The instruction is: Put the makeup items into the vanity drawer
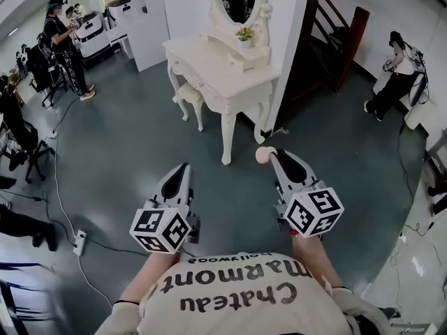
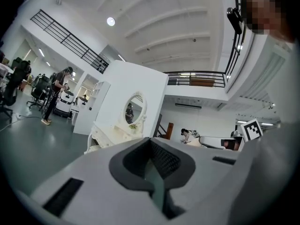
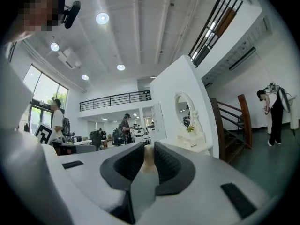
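the right gripper (image 1: 272,158) has its fingers clamped on a beige makeup sponge (image 1: 263,155), whose rounded end pokes out past the tips. the left gripper (image 1: 183,169) has its fingers pressed together with nothing between them. both point toward the white vanity (image 1: 209,65), which stands well apart across the teal floor (image 1: 126,145), with a small potted plant (image 1: 244,35) on its tabletop.

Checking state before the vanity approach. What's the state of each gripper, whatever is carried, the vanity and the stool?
left gripper: jaws shut, nothing between them.
right gripper: shut on the beige makeup item.
beige makeup item: clamped at the jaw tips, carried in the air.
vanity: upright, no drawer seen pulled out.
stool: upright, tucked partly under the vanity.
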`<state>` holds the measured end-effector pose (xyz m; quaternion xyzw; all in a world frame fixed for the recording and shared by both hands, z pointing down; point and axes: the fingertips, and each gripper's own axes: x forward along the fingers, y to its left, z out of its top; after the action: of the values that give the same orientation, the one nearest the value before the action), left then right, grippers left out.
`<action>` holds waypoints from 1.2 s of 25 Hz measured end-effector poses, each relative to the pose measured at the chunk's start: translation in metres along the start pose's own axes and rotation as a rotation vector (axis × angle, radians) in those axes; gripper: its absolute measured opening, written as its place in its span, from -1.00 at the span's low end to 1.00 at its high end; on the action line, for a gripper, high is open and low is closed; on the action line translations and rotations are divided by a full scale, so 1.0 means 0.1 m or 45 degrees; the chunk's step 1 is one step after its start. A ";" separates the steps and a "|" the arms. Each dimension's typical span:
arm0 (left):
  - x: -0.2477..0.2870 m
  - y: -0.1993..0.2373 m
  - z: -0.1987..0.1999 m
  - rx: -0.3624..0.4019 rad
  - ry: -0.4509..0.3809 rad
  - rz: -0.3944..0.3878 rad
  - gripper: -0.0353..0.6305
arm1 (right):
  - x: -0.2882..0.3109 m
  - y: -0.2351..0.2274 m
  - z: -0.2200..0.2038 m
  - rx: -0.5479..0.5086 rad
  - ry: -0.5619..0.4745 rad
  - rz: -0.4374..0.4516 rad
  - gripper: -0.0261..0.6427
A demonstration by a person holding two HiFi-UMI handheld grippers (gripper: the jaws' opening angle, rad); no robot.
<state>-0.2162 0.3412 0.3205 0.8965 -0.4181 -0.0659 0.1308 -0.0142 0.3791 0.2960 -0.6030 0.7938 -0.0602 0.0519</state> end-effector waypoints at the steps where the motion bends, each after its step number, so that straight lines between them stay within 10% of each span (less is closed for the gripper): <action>1: 0.00 0.02 -0.02 -0.008 0.007 0.004 -0.87 | 0.01 0.03 -0.01 -0.004 0.005 0.003 -0.67; 30: 1.86 0.40 0.12 -0.014 -0.004 -0.014 -0.87 | 1.57 -1.21 0.24 -0.013 0.017 0.051 -0.67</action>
<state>-0.1287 0.1716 0.3188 0.8980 -0.4130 -0.0706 0.1348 0.0626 0.1949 0.2899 -0.5868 0.8064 -0.0590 0.0447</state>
